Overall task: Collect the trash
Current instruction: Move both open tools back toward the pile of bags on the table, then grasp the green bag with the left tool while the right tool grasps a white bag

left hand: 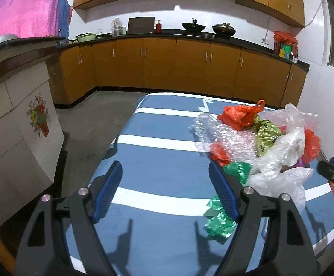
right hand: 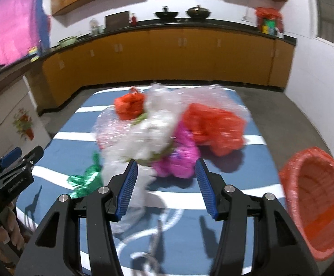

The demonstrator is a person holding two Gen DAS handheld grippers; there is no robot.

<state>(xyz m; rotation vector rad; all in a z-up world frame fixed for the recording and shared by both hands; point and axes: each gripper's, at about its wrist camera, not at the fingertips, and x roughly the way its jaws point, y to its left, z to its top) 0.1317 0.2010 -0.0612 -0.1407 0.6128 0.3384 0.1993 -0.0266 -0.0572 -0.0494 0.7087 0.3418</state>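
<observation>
Trash [right hand: 167,128]: bags heaped on table [right hand: 254,142]; basket [right hand: 314,202] alongside for deposit; right gripper [right hand: 164,184] and left gripper [left hand: 164,191] spread, empty.

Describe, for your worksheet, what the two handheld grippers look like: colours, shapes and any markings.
Both match. The left gripper and right gripper have black, angular linkage arms with cut-out slots and round silver pivot pins. Each finger carries a flat blue ribbed pad. Seen from the right wrist, the left gripper's black body bears small white lettering, too blurred to read surely. No cables or sleeves show.
</observation>
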